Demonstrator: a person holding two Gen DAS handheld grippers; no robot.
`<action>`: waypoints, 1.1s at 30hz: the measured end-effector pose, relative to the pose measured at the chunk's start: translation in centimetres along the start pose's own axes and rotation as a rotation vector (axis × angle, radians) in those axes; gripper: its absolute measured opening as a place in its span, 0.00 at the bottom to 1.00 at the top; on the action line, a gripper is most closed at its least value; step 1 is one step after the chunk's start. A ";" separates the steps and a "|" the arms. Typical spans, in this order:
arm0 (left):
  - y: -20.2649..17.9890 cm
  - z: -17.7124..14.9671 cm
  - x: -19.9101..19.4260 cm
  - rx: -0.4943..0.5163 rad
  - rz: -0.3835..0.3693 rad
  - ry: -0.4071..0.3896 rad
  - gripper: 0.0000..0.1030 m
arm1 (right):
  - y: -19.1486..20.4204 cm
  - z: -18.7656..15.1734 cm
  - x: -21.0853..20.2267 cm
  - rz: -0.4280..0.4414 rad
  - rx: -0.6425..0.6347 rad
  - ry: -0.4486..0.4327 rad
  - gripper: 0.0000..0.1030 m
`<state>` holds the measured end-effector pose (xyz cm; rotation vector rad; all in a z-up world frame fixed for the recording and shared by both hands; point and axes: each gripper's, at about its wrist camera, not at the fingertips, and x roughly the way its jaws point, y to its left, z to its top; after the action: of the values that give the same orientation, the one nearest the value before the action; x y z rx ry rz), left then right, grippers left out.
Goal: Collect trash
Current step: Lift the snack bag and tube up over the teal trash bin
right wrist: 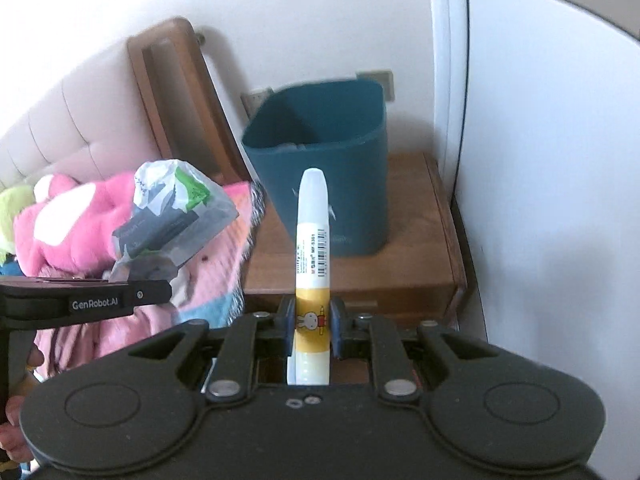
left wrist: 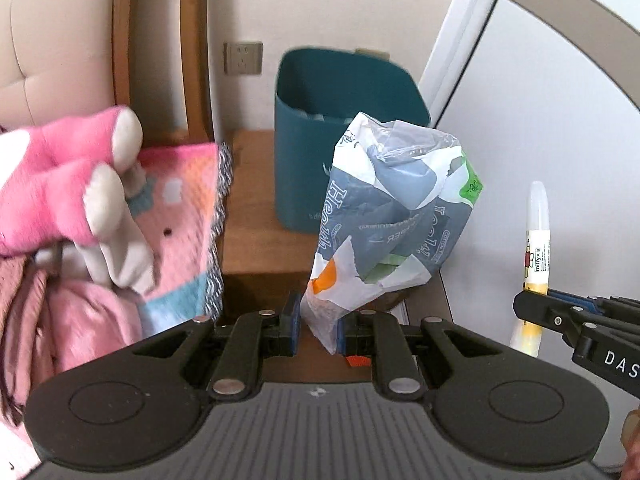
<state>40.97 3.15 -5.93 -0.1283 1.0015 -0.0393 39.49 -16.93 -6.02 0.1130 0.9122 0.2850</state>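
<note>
My left gripper (left wrist: 318, 328) is shut on the lower corner of a crumpled grey, white and green plastic wrapper (left wrist: 392, 208), held upright in the air in front of a teal trash bin (left wrist: 320, 136). My right gripper (right wrist: 313, 326) is shut on a white and yellow glue tube (right wrist: 313, 236), held upright in front of the same bin (right wrist: 340, 184). The tube also shows at the right of the left wrist view (left wrist: 536, 248), and the wrapper at the left of the right wrist view (right wrist: 172, 208). The bin stands on a wooden nightstand (right wrist: 408, 264) and holds some pale trash.
A bed with pink plush toys (left wrist: 60, 184) and a pink patterned blanket (left wrist: 180, 216) lies left of the nightstand. A wooden and padded headboard (left wrist: 160, 40) rises behind it. A white door (right wrist: 540, 160) stands to the right. A wall socket (left wrist: 243, 58) is behind the bin.
</note>
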 end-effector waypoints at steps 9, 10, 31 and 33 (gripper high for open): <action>-0.2 7.8 0.1 0.002 0.025 -0.074 0.16 | 0.2 6.9 3.1 0.053 -0.058 -0.049 0.15; -0.4 9.0 0.8 0.004 0.038 -0.080 0.16 | 0.1 7.8 3.8 0.064 -0.062 -0.049 0.15; -2.2 26.3 18.8 -0.093 0.159 0.114 0.16 | -3.5 26.0 24.3 0.154 -0.142 0.125 0.15; -2.5 26.2 21.0 -0.104 0.154 0.166 0.16 | -4.0 26.0 26.1 0.133 -0.156 0.166 0.15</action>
<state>74.46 1.13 -9.28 -0.1449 1.1768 0.1452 75.90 -12.52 -10.93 0.0052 1.0452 0.4934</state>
